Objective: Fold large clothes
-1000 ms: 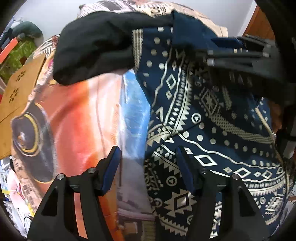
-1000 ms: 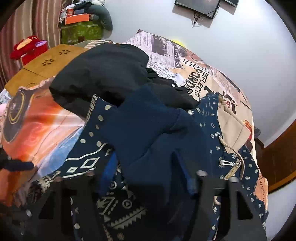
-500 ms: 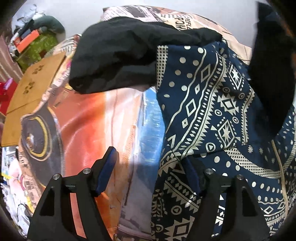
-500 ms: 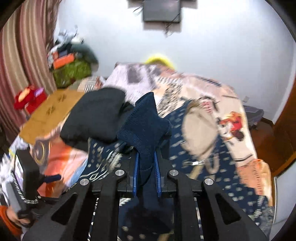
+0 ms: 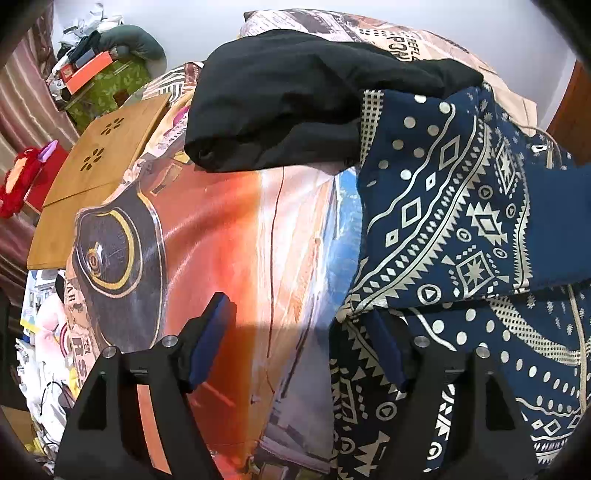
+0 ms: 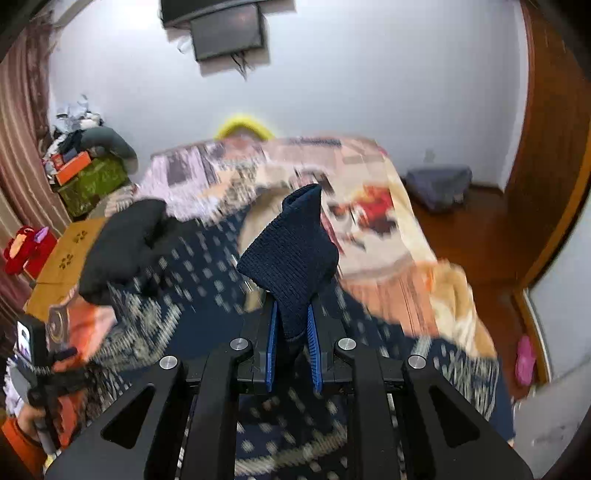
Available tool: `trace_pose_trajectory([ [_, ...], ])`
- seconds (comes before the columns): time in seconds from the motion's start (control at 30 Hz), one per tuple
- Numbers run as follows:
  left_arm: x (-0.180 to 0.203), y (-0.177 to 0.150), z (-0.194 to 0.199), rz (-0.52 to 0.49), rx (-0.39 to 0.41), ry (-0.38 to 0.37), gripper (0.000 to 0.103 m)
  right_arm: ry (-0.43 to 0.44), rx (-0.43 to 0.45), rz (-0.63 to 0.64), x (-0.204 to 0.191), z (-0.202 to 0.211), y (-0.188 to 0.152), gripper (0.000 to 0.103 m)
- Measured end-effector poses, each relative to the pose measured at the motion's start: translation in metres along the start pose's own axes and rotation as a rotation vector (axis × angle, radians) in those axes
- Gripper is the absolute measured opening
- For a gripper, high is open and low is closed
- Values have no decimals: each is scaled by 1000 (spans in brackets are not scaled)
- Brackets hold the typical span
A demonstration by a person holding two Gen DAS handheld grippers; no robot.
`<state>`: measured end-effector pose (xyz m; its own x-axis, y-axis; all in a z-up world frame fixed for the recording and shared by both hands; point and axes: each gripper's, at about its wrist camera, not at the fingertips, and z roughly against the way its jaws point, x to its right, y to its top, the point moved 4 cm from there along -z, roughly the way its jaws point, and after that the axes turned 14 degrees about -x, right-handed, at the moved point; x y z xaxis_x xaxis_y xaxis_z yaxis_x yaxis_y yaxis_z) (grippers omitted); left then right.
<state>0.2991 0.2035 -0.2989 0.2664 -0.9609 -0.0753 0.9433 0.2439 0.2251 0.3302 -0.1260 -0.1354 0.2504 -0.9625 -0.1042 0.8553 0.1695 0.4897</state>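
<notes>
A bed (image 5: 258, 236) with a printed cover in orange, blue and newsprint patterns is seen to fill most of both views. A navy patterned cloth (image 5: 461, 229), marked with cream dots, diamonds and zigzags, is spread over the right and near part of the bed. A black garment (image 5: 295, 107) is heaped at the far side, its right edge lying against the patterned cloth. A wooden board (image 5: 99, 181) with flower cut-outs is placed at the left edge of the bed, and a screen (image 6: 229, 31) is mounted on the far wall.

A navy knit garment (image 6: 291, 258) is held up above the patterned cloth in the right-wrist view, which is blurred beyond the fingers. The right gripper (image 6: 291, 347) is clamped on a fold of this knit, the blue pads pressed against it from both sides.

The left gripper (image 5: 299, 343) is found with jaws wide and opening. Only bedcover is seen between them; its right finger rests at the patterned cloth's edge.
</notes>
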Motion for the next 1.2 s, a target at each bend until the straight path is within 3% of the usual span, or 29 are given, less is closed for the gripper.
trace_pose_trajectory([
  [0.23, -7, -1, -13, 12, -15, 6, 81, 41, -157, -105, 38, -34, -52, 13],
  [0.4, -8, 0, -16, 11, -29, 12, 82, 32, -210, -159, 55, -41, -76, 14],
  [0.5, -7, -2, -13, -4, -43, 24, 82, 50, -211, -185, 68, -34, -83, 18],
  [0.57, -3, -6, -9, -21, -52, 30, 82, 69, -218, -199, 75, -27, -85, 29],
  [0.7, 1, -15, 9, -54, -45, 12, 82, 60, -173, -177, 79, -8, -88, 31],
  [0.83, 14, -19, 43, -97, 17, 6, 82, 48, -110, -159, 88, 19, -86, 38],
  [0.97, 33, -14, 81, -131, 97, -10, 82, 56, -22, -198, 106, 48, -82, 54],
  [1.2, 81, 3, 126, -179, 190, -107, 82, 76, 31, -317, 155, 69, -88, 60],
])
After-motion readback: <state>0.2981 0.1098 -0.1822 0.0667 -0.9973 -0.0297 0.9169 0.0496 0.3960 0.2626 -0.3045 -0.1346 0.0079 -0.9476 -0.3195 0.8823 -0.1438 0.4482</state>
